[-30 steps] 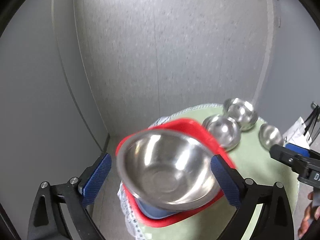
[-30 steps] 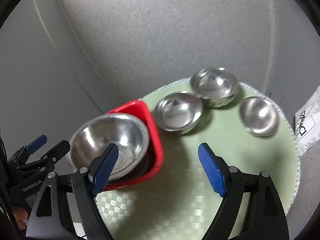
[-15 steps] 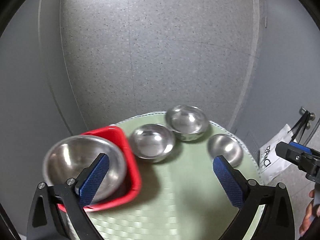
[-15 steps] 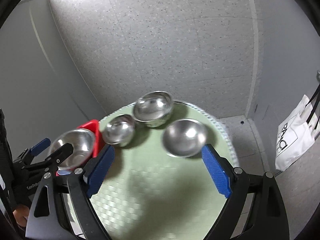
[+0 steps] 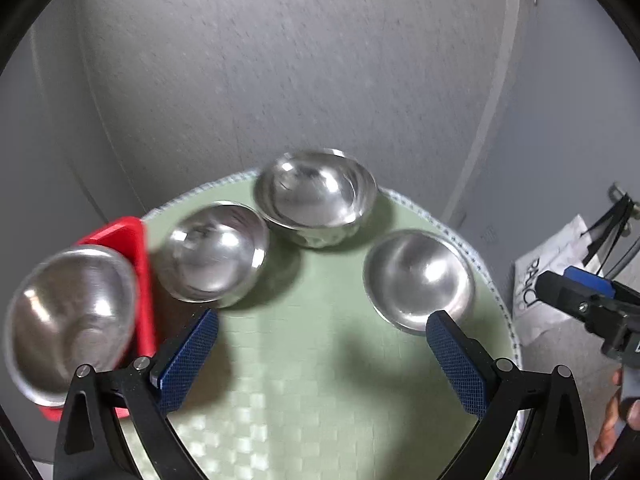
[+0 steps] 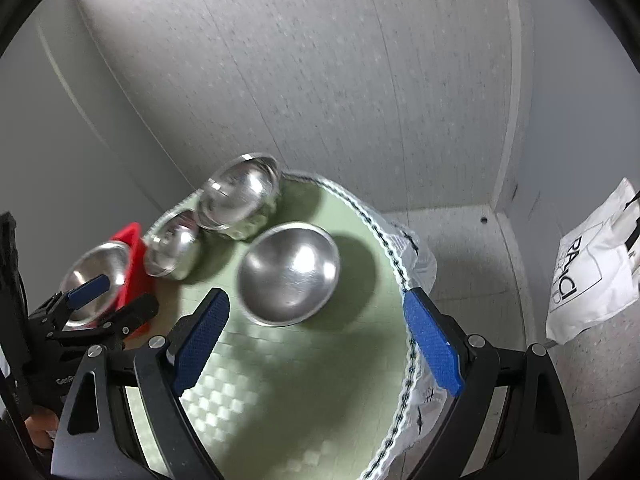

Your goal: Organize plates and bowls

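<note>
In the left wrist view, your left gripper (image 5: 320, 354) hung with fingers apart and empty over the green mat (image 5: 304, 360), the lone steel bowl (image 5: 418, 280) by its right finger — you needed that rim squarely between the pads.

In the right wrist view, your right gripper (image 6: 316, 342) gaped empty just short of that bowl (image 6: 289, 276) — approach low.

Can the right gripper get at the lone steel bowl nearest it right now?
Probably yes. The right gripper has its jaws wide open and empty, and the lone steel bowl sits upright just ahead of them on the green mat, apart from the other bowls, with nothing between.
</note>
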### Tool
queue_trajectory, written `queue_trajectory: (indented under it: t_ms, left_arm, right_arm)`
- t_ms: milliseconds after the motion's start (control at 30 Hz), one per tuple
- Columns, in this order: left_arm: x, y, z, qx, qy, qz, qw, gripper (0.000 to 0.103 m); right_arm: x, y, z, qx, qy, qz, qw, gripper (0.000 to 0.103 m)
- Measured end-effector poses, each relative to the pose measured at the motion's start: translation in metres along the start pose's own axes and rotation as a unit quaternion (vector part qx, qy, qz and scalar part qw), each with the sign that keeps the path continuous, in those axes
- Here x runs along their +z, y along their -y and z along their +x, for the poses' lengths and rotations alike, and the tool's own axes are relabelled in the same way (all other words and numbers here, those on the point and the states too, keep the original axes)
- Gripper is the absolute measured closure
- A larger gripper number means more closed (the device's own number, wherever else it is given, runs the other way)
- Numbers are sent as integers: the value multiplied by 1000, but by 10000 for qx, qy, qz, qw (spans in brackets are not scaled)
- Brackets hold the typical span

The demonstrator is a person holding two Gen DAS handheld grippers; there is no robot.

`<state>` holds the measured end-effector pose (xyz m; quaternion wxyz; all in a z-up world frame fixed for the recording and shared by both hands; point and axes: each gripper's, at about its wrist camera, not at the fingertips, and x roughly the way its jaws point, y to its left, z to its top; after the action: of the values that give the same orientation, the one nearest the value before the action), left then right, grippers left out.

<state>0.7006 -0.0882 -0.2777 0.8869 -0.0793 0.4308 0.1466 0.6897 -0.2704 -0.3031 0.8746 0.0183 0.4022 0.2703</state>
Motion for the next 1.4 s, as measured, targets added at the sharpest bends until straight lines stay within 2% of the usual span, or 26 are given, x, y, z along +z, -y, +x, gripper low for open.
queue_trajectory:
  t_ms: [133,200,267,400,433,467,500,533,567,633,667,733,833,900,1167,1400]
  left_arm:
    - [13,6,52,-156,-434,52,9989,2]
    - [20,7,83,-173,-607,68,9980,9]
    - [25,9,106,-258,-801,93,9964,12]
    - [29,12,141,-453,-1039,150,9934,30]
    - [31,13,147,-497,-1069,174,9929,33]
    - [34,14,154,-552,-1129,206,9919,40]
    - [36,15,159,-634,-1183,248,9906,48]
    - [36,17,163,-683,-1212,291,9898,49]
    - [38,19,167,-742,-1218,356,9891,51]
    - [42,23,170,-800,-1186,450,9887,57]
    - [43,24,171,-844,-1176,472,9883,63]
    - [46,27,175,-913,-1181,510,9875,67]
    - [48,28,181,-960,-1176,567,9868,71]
    - [47,28,182,-1009,-1176,560,9863,80]
    - [39,21,166,-1114,-1090,528,9864,85]
    - [53,-5,116,-1049,-639,404,9916,84]
  right_arm:
    - [2,14,39,-77,-331,133,9993,13]
    - [4,17,56,-109,-478,157,9987,15]
    - [5,19,72,-127,-636,174,9977,20]
    - [4,22,100,-15,-940,217,9953,37]
    - [4,22,105,19,-999,222,9947,44]
    - [4,22,109,63,-1046,216,9943,49]
    - [4,21,112,117,-1092,210,9937,58]
    - [3,21,114,174,-1130,220,9932,65]
    - [3,21,117,211,-1171,225,9926,67]
    - [3,21,119,233,-1196,215,9923,74]
    - [3,21,119,240,-1203,209,9922,75]
    - [5,21,120,277,-1201,203,9922,80]
    - [7,18,122,288,-1211,163,9921,82]
    - [8,15,122,276,-1203,122,9923,83]
    - [7,9,119,244,-1158,107,9929,88]
    - [23,-28,84,406,-721,-155,9964,88]
